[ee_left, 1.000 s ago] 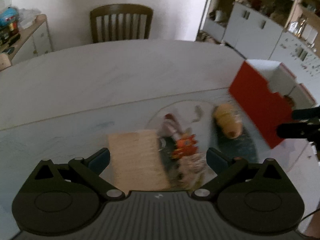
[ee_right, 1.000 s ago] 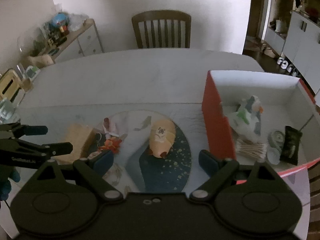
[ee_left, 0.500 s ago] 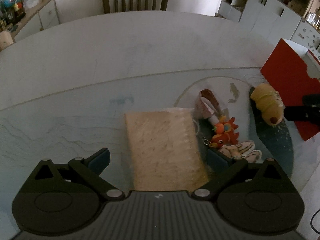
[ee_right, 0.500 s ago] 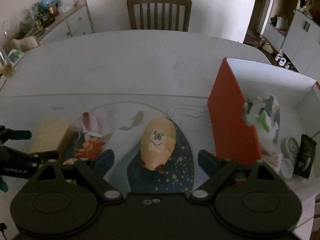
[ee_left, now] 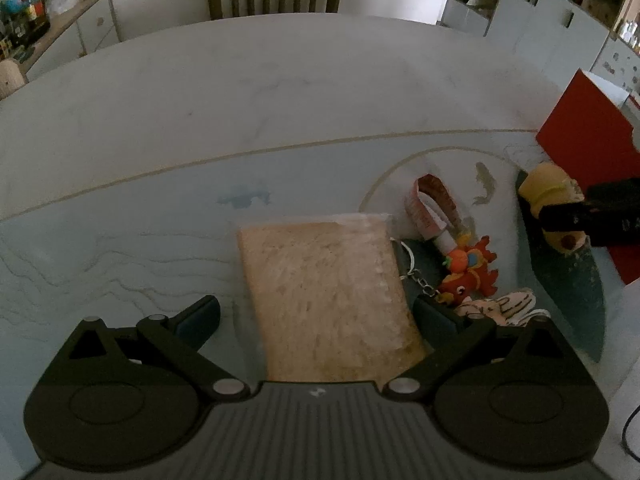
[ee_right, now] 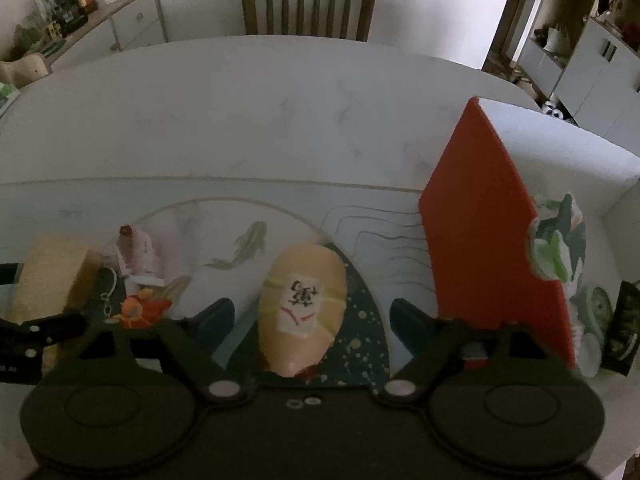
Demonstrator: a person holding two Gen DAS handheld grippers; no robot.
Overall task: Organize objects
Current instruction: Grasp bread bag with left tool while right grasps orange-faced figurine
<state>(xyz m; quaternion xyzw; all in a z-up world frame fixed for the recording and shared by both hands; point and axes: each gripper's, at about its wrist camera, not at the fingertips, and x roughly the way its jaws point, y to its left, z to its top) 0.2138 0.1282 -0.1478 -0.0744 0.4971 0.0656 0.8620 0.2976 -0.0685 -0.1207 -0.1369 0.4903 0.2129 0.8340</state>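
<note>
A flat tan packet (ee_left: 326, 288) lies on the table between the fingers of my open left gripper (ee_left: 316, 316); it also shows in the right wrist view (ee_right: 44, 276). A yellow plush toy with a white tag (ee_right: 304, 308) lies between the fingers of my open right gripper (ee_right: 310, 320); it also shows in the left wrist view (ee_left: 550, 196). An orange dragon keychain (ee_left: 468, 272), a pink-red wrapped item (ee_left: 432, 208) and a striped charm (ee_left: 508, 306) lie between the two. A red and white box (ee_right: 488, 232) stands right.
The box holds a green and white toy (ee_right: 560, 244), a dark packet (ee_right: 622, 328) and small round items. A printed mat (ee_right: 360, 332) covers the near table. A wooden chair (ee_right: 306, 8) stands at the far edge. A sideboard (ee_left: 60, 28) stands far left.
Both grippers have moved forward and down. The tan packet now lies between the left fingers and the plush toy between the right fingers. Both stay open.
</note>
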